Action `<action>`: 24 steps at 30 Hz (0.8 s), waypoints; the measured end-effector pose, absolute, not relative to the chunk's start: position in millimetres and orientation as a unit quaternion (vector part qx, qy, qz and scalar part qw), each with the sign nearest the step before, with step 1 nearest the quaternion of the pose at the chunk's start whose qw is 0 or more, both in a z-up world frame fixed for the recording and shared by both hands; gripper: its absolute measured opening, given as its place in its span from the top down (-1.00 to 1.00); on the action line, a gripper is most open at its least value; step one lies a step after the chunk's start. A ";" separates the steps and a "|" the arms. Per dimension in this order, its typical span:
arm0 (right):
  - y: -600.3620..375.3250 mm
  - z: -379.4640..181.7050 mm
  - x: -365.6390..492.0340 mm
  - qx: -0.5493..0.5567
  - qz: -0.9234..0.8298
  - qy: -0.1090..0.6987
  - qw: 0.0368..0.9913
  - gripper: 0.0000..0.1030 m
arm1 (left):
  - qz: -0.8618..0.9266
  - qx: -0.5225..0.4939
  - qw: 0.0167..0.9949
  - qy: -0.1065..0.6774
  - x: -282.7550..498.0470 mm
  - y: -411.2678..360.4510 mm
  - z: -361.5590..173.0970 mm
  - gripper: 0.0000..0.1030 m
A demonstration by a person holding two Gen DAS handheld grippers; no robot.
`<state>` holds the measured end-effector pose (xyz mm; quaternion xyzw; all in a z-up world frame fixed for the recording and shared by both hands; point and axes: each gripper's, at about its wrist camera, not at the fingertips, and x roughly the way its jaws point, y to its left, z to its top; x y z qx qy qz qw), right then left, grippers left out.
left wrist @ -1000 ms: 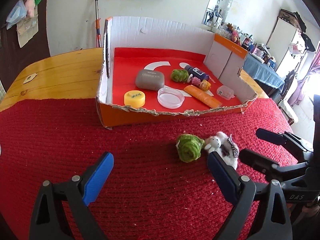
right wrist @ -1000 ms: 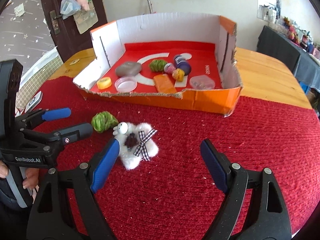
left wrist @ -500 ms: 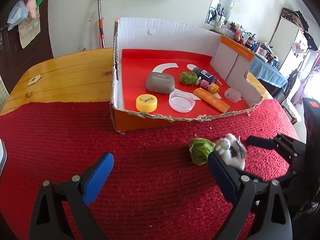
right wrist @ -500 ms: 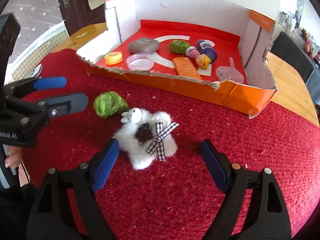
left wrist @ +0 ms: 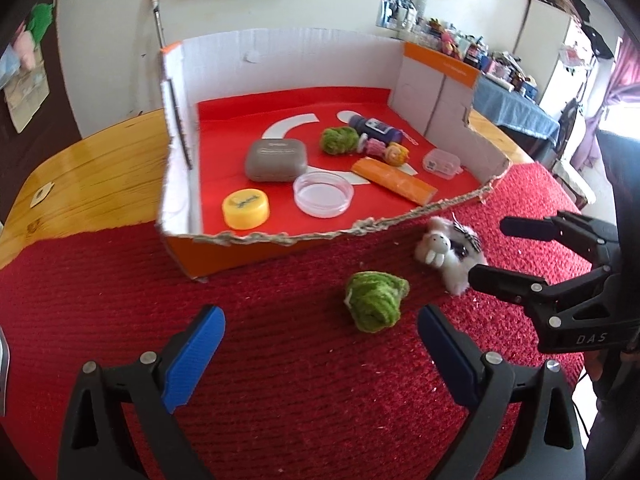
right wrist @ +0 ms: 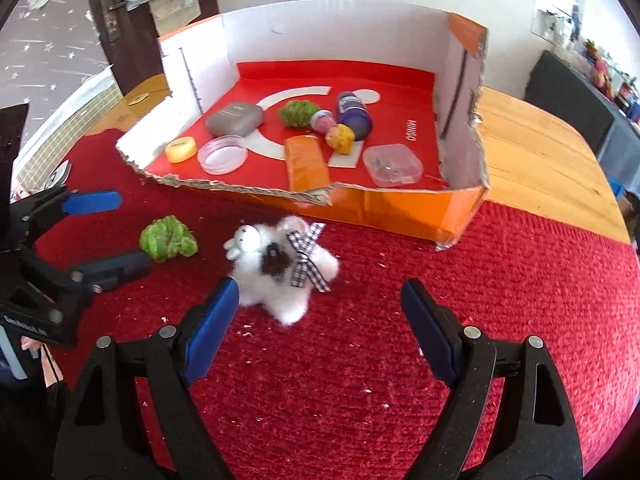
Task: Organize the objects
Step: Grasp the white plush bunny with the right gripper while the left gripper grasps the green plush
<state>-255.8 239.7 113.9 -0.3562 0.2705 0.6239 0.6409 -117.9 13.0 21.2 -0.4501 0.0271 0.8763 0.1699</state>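
A green yarn ball (left wrist: pixel 374 300) (right wrist: pixel 168 238) and a white fluffy toy sheep (left wrist: pixel 448 250) (right wrist: pixel 280 268) with a checked ribbon lie on the red cloth, in front of an open cardboard box (left wrist: pixel 248 256) (right wrist: pixel 400 208). My left gripper (left wrist: pixel 320 348) (right wrist: pixel 108 232) is open, the yarn ball just ahead between its fingertips' lines. My right gripper (right wrist: pixel 320 320) (left wrist: pixel 500 248) is open too, its left fingertip close beside the sheep, nothing clamped. The box holds a grey case (left wrist: pixel 276 160), a yellow lid (left wrist: pixel 245 208), a clear dish (left wrist: pixel 323 194), an orange bar (left wrist: pixel 394 182) and more yarn.
A red knitted cloth (left wrist: pixel 280 380) covers the near part of a wooden table (left wrist: pixel 92 184). The box also holds a purple bottle (right wrist: pixel 354 114) and a small clear case (right wrist: pixel 392 164). A person's fingers (right wrist: pixel 28 344) hold the left gripper's handle. Furniture stands beyond the table at right.
Both views have drawn nearer to the box. The yarn ball now sits between my left fingers' lines instead of at the right one. The sheep has shifted nearer the box edge.
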 end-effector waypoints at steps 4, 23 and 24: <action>245.6 111.3 -259.7 -0.359 0.626 0.271 0.637 -0.61 | 0.875 -0.451 0.174 0.032 -121.3 16.4 18.4 -0.92; 257.3 100.1 -269.4 -0.361 0.611 0.260 0.655 -0.61 | 0.872 -0.442 0.206 0.050 -121.9 26.9 12.2 -0.41; 257.3 99.9 -269.4 -0.361 0.610 0.259 0.656 -0.60 | 0.872 -0.441 0.207 0.051 -121.5 27.3 12.3 -0.35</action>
